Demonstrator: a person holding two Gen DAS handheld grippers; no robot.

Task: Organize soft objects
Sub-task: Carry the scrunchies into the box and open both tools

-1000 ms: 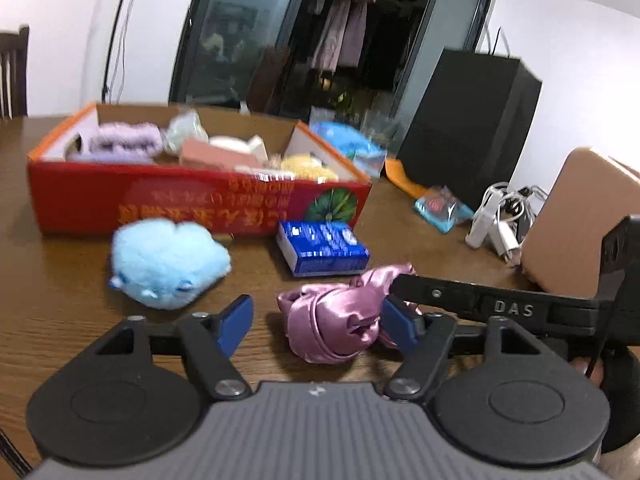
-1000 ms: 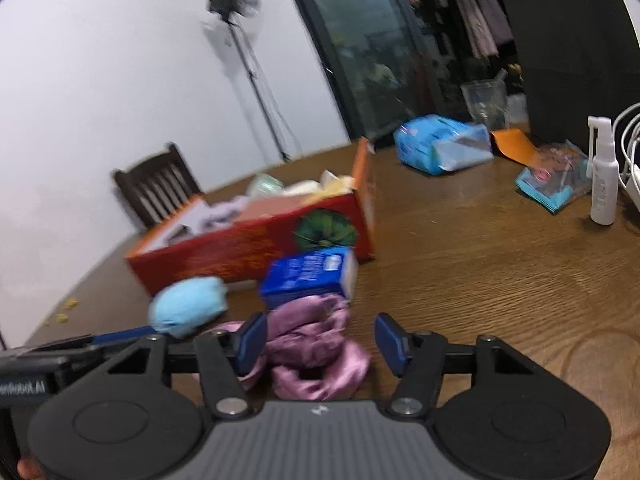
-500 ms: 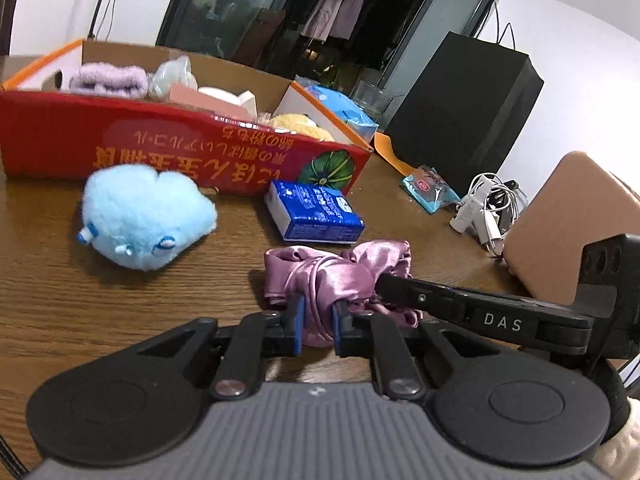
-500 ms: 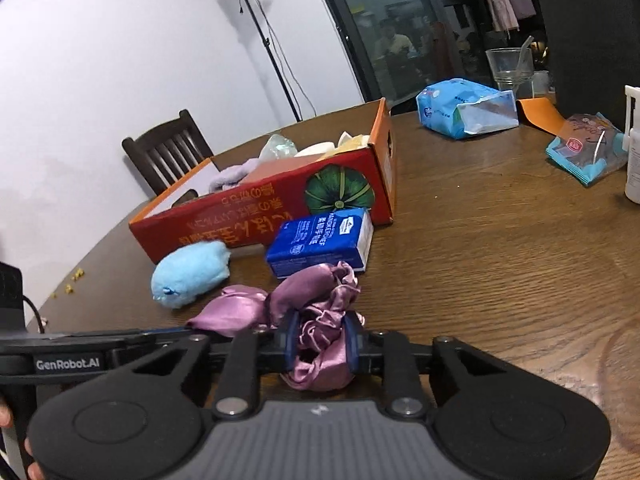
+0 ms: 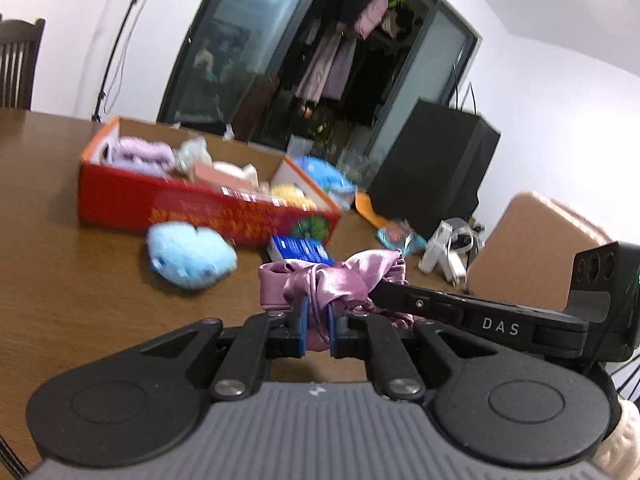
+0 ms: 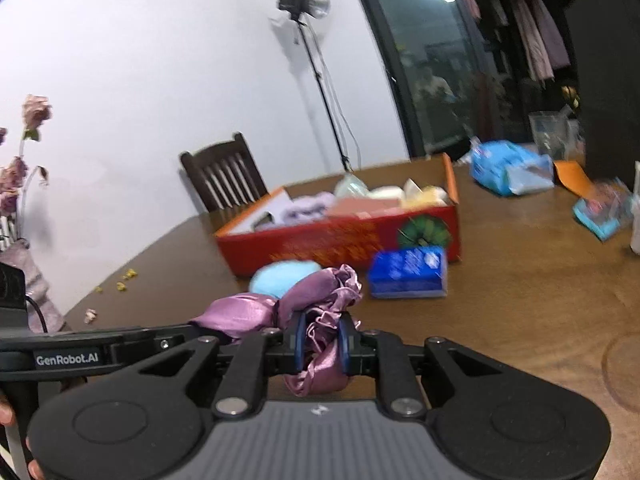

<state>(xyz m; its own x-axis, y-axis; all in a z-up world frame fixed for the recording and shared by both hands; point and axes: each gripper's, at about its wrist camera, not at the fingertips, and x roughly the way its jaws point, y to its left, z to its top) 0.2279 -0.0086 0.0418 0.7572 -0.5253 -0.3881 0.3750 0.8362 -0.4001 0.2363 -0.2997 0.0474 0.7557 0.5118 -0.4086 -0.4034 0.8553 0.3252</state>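
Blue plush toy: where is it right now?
The blue plush toy lies on the table before the red box, left of the blue tissue pack.

one box [image 5: 120, 200], two tools [image 5: 318, 326].

Left gripper [image 5: 318, 326]: jaws pinched tight on the satin cloth [image 5: 336, 280], blue pads nearly meeting, aimed slightly down. Right gripper [image 6: 322, 344]: same state, clamped on the other end of the cloth, fabric bunched between the pads. The two tools sit side by side, each one's finger crossing the other's view. A cream sleeve [image 5: 616, 436] shows at lower right in the left view.
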